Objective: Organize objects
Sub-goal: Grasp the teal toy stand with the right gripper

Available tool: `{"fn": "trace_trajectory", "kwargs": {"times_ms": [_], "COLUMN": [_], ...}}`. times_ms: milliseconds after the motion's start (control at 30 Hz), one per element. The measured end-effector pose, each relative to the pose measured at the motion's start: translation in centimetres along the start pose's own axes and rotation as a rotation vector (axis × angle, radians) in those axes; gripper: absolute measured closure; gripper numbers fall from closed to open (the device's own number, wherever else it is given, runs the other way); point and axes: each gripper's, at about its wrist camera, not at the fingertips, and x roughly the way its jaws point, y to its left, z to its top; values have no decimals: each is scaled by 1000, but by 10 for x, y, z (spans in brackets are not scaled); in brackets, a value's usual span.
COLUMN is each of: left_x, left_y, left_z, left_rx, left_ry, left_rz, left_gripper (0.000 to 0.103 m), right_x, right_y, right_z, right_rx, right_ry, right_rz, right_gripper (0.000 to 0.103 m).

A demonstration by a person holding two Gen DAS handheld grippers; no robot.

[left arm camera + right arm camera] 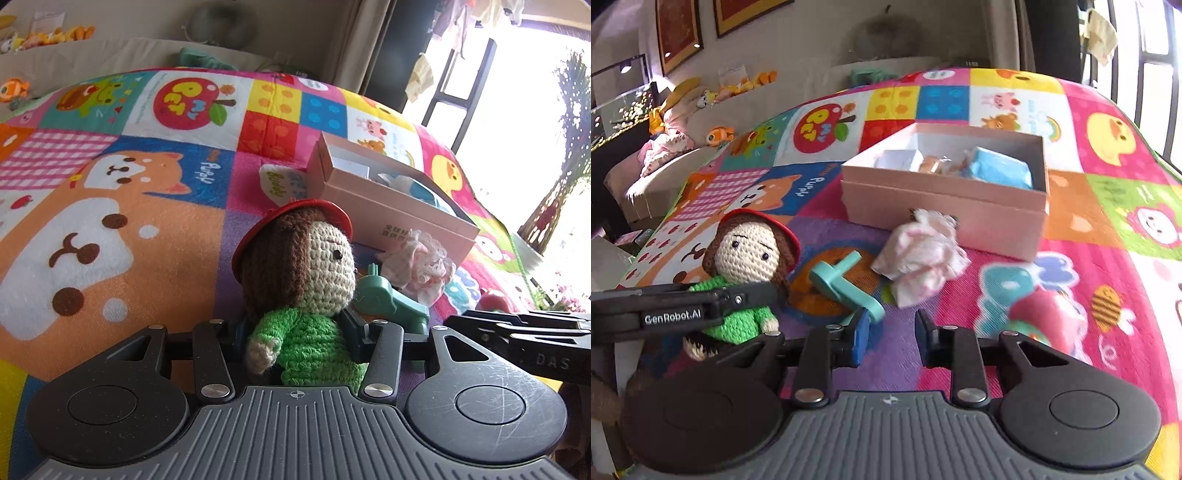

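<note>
A crochet doll [295,266] with a red hat and green jumper stands upright between the fingers of my left gripper [295,328], which is shut on its body. The right wrist view shows the same doll [746,254] behind the left gripper [753,295]. My right gripper [892,332] is open over the mat, with nothing between its fingers. A teal plastic toy [846,288] lies just ahead of its left finger. Beyond it are a crumpled pink-and-white lacy cloth [923,254] and an open pink box [942,210] holding a blue packet [1001,170] and small items.
Everything rests on a colourful cartoon play mat [1108,221]. A blurred red and green toy [1049,317] lies to the right of my right gripper. A beige sofa with plush toys [683,122] is at the back left, and bright windows [517,92] at the right.
</note>
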Motion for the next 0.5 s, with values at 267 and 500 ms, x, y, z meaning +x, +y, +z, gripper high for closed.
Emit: {"fn": "trace_trajectory", "kwargs": {"times_ms": [267, 500], "left_x": [-8, -9], "left_y": [2, 7], "left_z": [-4, -4], "left_rx": [-6, -39], "left_ry": [5, 0], "left_rz": [-1, -22], "left_gripper": [50, 51], "right_x": [8, 8], "right_y": [10, 1], "right_z": [-9, 7], "right_rx": [-71, 8], "right_ry": [36, 15], "right_rz": [13, 10], "right_gripper": [50, 50]}}
